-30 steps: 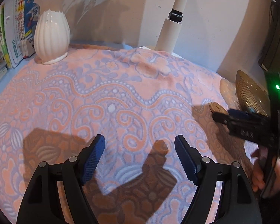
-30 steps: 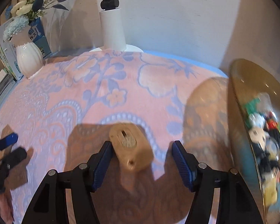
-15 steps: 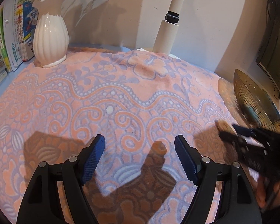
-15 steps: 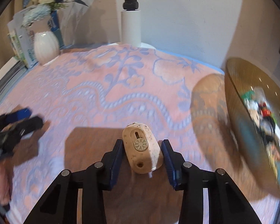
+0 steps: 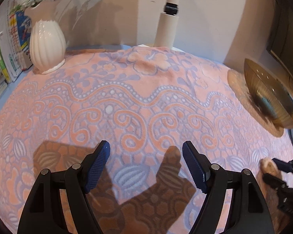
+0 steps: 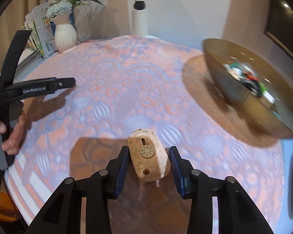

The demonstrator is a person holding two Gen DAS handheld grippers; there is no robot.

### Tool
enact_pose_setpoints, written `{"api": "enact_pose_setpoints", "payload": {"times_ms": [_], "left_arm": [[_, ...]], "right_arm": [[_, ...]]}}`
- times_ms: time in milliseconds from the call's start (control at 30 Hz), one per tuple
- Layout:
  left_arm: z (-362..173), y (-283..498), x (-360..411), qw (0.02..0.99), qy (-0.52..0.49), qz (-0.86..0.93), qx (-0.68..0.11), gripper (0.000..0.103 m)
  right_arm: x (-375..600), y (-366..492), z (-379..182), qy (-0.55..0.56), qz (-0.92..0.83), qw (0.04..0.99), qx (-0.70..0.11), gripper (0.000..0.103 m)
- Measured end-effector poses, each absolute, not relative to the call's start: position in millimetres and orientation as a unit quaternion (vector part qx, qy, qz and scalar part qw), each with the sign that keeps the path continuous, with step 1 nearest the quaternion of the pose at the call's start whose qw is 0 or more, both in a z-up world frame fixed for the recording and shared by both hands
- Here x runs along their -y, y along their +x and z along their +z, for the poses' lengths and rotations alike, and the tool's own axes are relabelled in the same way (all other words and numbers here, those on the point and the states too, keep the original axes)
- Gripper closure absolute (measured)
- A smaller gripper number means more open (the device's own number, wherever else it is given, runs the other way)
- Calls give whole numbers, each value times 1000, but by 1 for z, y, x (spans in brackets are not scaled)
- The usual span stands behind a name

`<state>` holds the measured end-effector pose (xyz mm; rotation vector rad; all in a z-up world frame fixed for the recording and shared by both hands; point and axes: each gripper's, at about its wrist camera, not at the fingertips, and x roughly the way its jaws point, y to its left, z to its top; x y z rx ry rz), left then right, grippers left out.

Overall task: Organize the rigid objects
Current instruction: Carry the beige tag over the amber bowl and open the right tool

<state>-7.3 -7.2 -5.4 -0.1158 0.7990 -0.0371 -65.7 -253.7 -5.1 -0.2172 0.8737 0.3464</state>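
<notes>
Nearest the right wrist camera, the right gripper (image 6: 148, 160) holds a small cream, speckled, rounded plastic object with a flower-shaped button (image 6: 146, 154) between its blue ribbed pads, lifted just above the pink and lilac patterned cloth (image 6: 117, 89) that covers the table. The grip sits low on the object's curved sides, so it could slip or twist out if the hand swings fast, and it would probably drop onto the soft cloth. The left gripper (image 5: 145, 164) hangs over bare cloth with nothing between its fingers, which are fairly wide and narrowing. Between the two tools the cloth lies open, giving plenty of room to move. Further right stands a wide, amber ribbed glass bowl (image 6: 234, 89) already holding small colourful items; its raised rim is the edge to clear, and a low approach could knock it. At the far left stand a white fluted ceramic vase (image 6: 65, 36) and upright books (image 5: 2, 44), with a white lamp post (image 6: 139, 17) at the back, all well apart from the bowl.
</notes>
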Motion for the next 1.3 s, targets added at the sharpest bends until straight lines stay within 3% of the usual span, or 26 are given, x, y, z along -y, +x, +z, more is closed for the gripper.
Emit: {"api": "enact_pose_setpoints", "payload": {"times_ms": [133, 300, 500, 667, 700, 733, 800, 1100, 1233, 1300], "left_arm": [[-1, -15, 29, 923, -18, -32, -384, 68], [16, -21, 64, 919, -45, -103, -378, 69], [65, -20, 124, 933, -7, -154, -324, 68], [96, -7, 158, 942, 17, -169, -289, 54], [98, -4, 164, 944, 23, -166, -285, 46], [100, 0, 169, 944, 30, -166, -283, 34], [102, 1, 172, 947, 35, -162, -274, 28], [94, -10, 127, 947, 7, -132, -294, 27], [91, -31, 93, 950, -13, -110, -294, 13], [84, -42, 76, 951, -17, -95, -295, 13]], "right_arm": [[285, -79, -1, -82, 148, 892, -419, 62], [325, -87, 37, -31, 137, 915, -379, 62], [374, -76, 97, 3, 75, 950, -302, 62], [422, -32, 118, 84, 6, 954, -288, 62], [432, -15, 117, 108, 4, 950, -293, 57], [439, -6, 116, 121, 11, 948, -296, 40], [447, 14, 108, 127, -3, 940, -315, 29], [427, -6, 84, 132, 34, 927, -350, 29], [377, -24, 85, 103, 93, 924, -356, 29], [348, -35, 83, 81, 120, 923, -358, 28]]}}
